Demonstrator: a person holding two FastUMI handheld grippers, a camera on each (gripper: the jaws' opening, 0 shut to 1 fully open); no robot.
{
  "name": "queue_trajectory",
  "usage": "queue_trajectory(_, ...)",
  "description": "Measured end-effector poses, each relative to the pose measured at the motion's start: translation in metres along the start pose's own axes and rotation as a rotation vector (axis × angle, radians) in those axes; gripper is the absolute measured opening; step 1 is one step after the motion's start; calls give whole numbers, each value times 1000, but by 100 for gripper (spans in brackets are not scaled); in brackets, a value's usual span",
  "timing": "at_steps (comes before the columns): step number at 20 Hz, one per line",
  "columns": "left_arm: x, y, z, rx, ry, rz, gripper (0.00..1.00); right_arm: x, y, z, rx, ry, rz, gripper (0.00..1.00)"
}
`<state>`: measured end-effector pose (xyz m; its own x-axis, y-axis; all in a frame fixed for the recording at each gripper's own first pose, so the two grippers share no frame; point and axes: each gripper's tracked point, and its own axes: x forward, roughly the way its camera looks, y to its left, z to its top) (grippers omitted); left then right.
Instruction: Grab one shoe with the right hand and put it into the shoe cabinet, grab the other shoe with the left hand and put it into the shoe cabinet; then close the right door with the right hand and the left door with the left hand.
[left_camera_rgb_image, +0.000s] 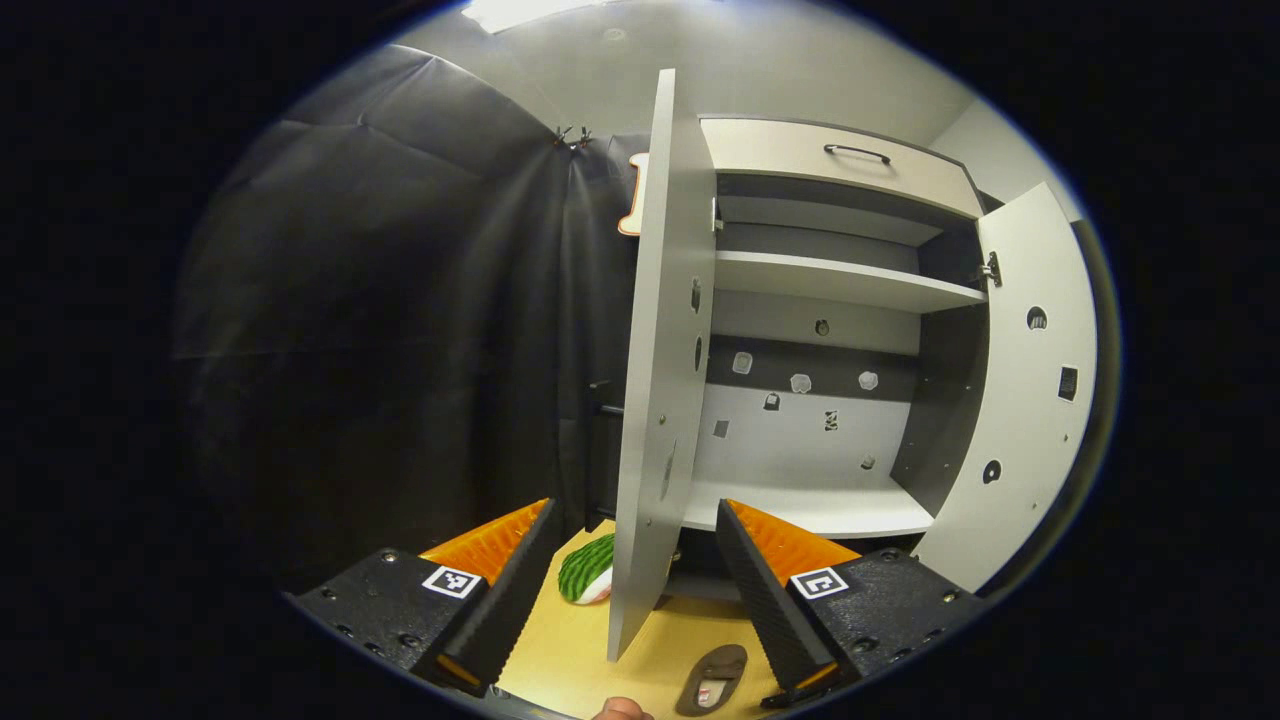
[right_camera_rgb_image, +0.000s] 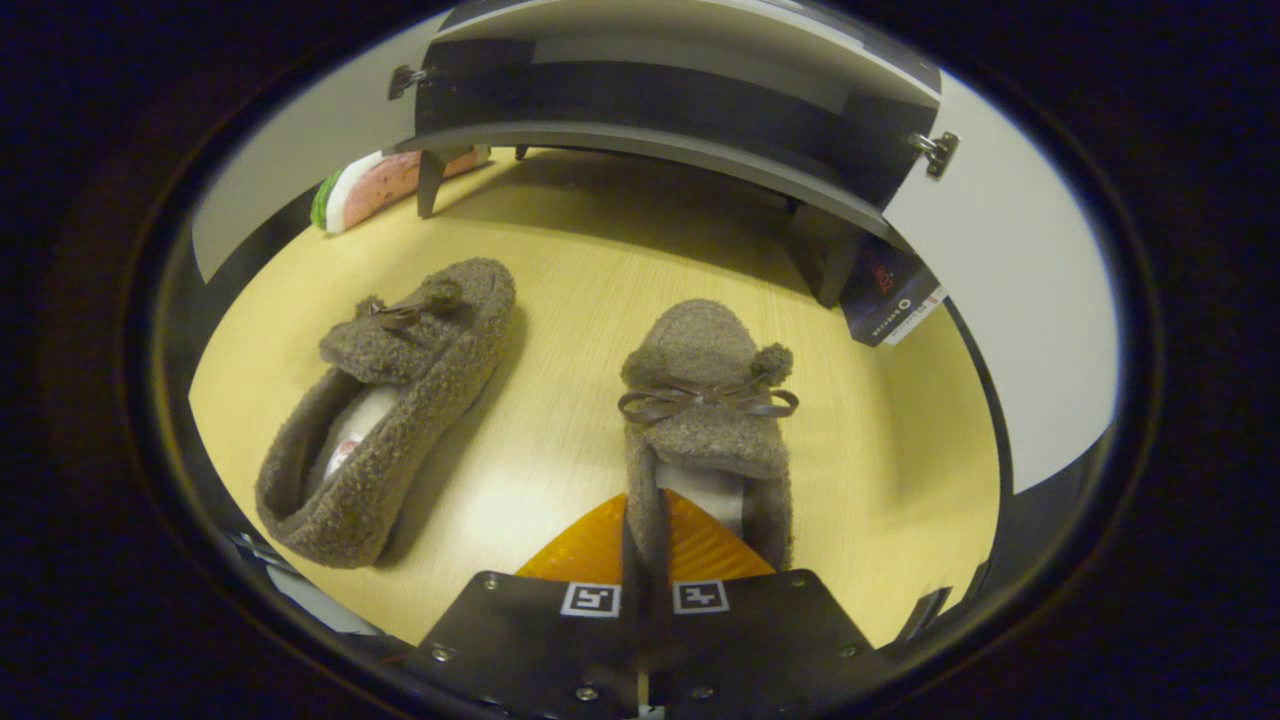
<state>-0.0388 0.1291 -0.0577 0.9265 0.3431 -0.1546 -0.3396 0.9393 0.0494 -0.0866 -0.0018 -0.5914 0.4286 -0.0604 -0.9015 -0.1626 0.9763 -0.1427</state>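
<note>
While left claw (left_camera_rgb_image: 630, 585) gapes, right claw (right_camera_rgb_image: 645, 560) pinches slipper (right_camera_rgb_image: 705, 420) rim, label unreadable.

Two brown fuzzy slippers, each with a small bow and pompoms, on the yellow floor in front of the shoe cabinet (right_camera_rgb_image: 660, 140). Left shoe (right_camera_rgb_image: 385, 410) lies free, angled, toe toward the cabinet, white lining visible. Right shoe (right_camera_rgb_image: 705, 420) points straight at the cabinet, its heel wall pinched between the fingers of the right hand-held gripper (right_camera_rgb_image: 645, 560). Cabinet pale grey, left door (left_camera_rgb_image: 655, 380) and right door (left_camera_rgb_image: 1020, 390) swung open, shelves bare.
</note>
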Motion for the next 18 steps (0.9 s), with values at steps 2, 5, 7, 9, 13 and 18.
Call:
queue_trajectory(2,0,0,-1,4,-3,1,96,-6,-6,5,54,-23,7,5)
queue_trajectory(5,0,-4,-3,0,3,-10,96,-17,-12,15,115,-54,16,5)
queue_trajectory(7,0,-6,-5,3,7,-19,96,-28,-13,24,150,-84,29,9)
queue_trajectory(9,0,-10,-5,6,8,-27,93,-41,-18,36,167,-124,35,5)
queue_trajectory(13,0,-15,-7,13,11,-40,96,-79,-27,71,203,-230,58,5)
queue_trajectory(18,2,-19,-8,16,16,-50,96,-154,-48,146,251,-421,76,5)
